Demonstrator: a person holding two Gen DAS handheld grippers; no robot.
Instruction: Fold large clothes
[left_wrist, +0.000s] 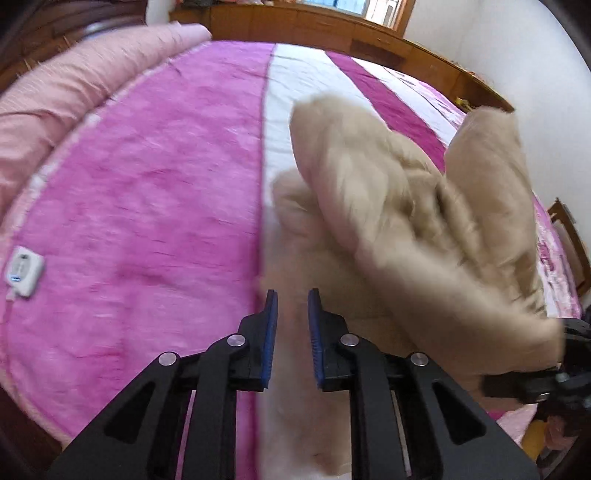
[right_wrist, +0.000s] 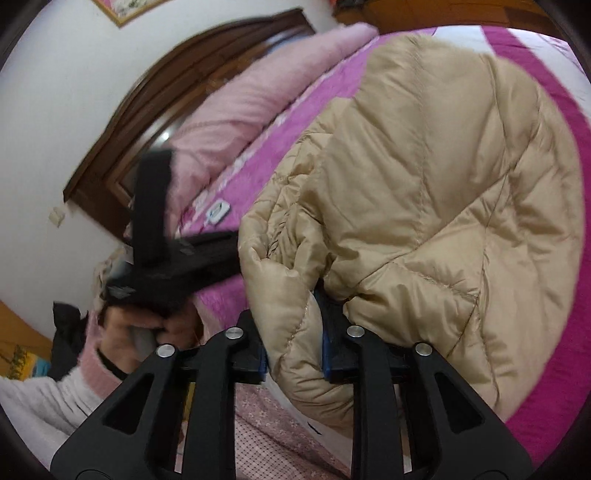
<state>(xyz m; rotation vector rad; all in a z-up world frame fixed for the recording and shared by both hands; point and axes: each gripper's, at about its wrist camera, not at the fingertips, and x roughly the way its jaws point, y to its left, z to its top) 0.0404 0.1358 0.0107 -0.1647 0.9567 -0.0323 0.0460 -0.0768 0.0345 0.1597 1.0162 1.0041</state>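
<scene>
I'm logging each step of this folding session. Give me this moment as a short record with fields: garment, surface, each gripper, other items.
garment: beige puffer jacket, bunched and partly lifted
surface: bed with pink and white striped cover
right gripper: shut on a fold of the jacket
left gripper: jaws narrowly apart, nothing between them, over the bed beside the jacket
other items: pink quilt rolled along the bed's far side; small white controller on the cover

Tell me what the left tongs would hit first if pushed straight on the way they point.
Most likely the pale stripe of the bedspread just ahead of the left tongs, beside the beige jacket. Blur makes depth uncertain; the jacket's edge may come first.
</scene>
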